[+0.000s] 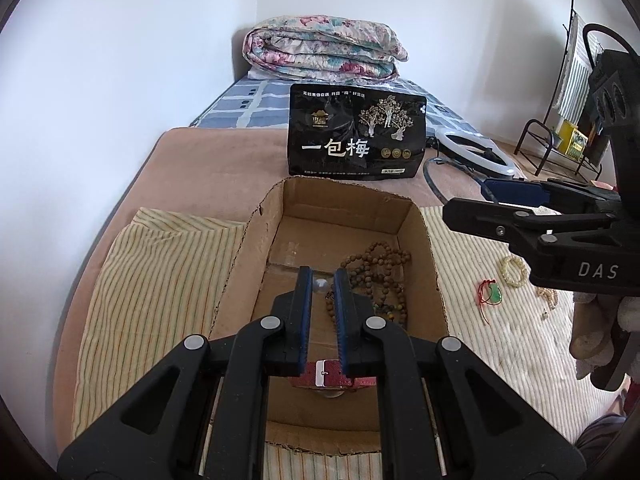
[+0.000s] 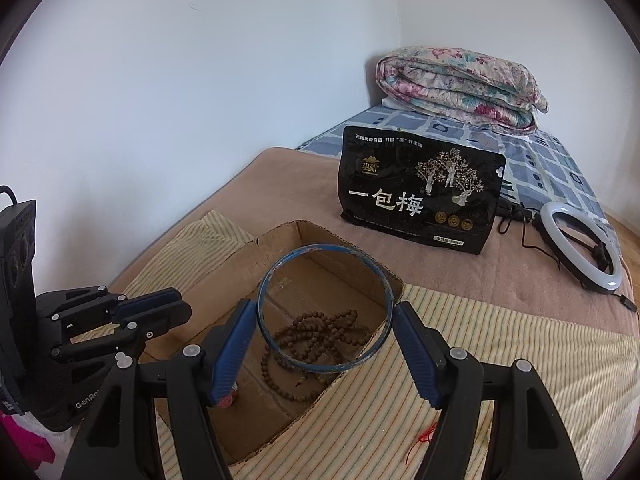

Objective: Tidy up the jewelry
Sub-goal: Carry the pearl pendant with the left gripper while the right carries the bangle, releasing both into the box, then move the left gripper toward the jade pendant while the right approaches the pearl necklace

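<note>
An open cardboard box (image 1: 256, 248) (image 2: 280, 240) sits on a striped cloth. A brown bead necklace (image 1: 380, 276) (image 2: 320, 332) lies in it, and a red watch strap (image 1: 332, 372) lies near its front. My left gripper (image 1: 323, 280) hangs over the box, its jaws nearly shut around a small clear bead (image 1: 321, 285). My right gripper (image 2: 324, 328) is shut on a blue bangle (image 2: 324, 308), held flat above the box. A jade pendant on red cord (image 1: 494, 294), a pale bead bracelet (image 1: 514, 270) and a pearl strand (image 1: 548, 294) lie on the cloth to the right.
A black snack bag (image 1: 356, 132) (image 2: 420, 192) stands behind the box. A white ring light (image 1: 476, 148) (image 2: 580, 248) lies to its right. A folded floral quilt (image 1: 324, 48) sits at the far end of the bed. A black rack (image 1: 560, 136) stands at the right.
</note>
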A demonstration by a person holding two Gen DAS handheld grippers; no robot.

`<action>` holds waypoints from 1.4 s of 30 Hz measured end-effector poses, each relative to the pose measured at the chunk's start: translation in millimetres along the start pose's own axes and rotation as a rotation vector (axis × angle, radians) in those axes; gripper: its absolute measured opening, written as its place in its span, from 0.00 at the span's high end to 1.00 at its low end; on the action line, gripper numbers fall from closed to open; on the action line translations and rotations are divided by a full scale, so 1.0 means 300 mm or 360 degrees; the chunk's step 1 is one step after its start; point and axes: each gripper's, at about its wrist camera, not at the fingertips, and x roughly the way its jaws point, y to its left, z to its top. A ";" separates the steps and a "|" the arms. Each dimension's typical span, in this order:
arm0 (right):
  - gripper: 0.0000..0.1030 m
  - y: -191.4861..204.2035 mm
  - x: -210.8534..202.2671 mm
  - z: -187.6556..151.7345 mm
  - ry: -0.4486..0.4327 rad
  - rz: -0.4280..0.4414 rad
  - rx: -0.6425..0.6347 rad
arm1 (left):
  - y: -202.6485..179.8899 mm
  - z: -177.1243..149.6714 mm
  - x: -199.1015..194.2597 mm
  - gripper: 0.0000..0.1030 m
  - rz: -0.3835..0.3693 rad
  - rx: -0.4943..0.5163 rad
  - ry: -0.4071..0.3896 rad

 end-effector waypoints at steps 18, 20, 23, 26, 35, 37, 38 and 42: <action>0.13 -0.023 0.058 0.030 -0.0016 0.0012 0.0139 | 0.001 -0.013 0.014 0.33 0.0068 0.0022 -0.0003; 0.11 -0.028 0.052 0.032 -0.0018 0.0001 0.0147 | -0.001 -0.015 -0.001 0.31 0.0087 0.0025 -0.0042; 0.08 -0.029 0.038 0.031 -0.0027 -0.0015 0.0141 | -0.003 -0.013 -0.005 0.31 0.0089 0.0018 -0.0032; 0.06 -0.031 0.017 0.028 -0.0041 -0.0015 0.0143 | -0.008 -0.014 -0.011 0.31 0.0100 0.0015 -0.0027; 0.06 -0.044 -0.062 0.023 -0.0082 -0.0029 0.0130 | -0.036 -0.015 -0.058 0.31 0.0108 0.0019 -0.0043; 0.06 -0.051 -0.084 0.020 -0.0095 -0.0032 0.0130 | -0.050 -0.012 -0.070 0.31 0.0109 0.0037 -0.0049; 0.06 -0.056 -0.096 0.017 -0.0101 -0.0033 0.0128 | -0.058 -0.011 -0.077 0.31 0.0112 0.0046 -0.0052; 0.05 -0.073 -0.144 0.003 -0.0124 -0.0056 0.0117 | -0.090 -0.002 -0.104 0.31 0.0111 0.0077 -0.0078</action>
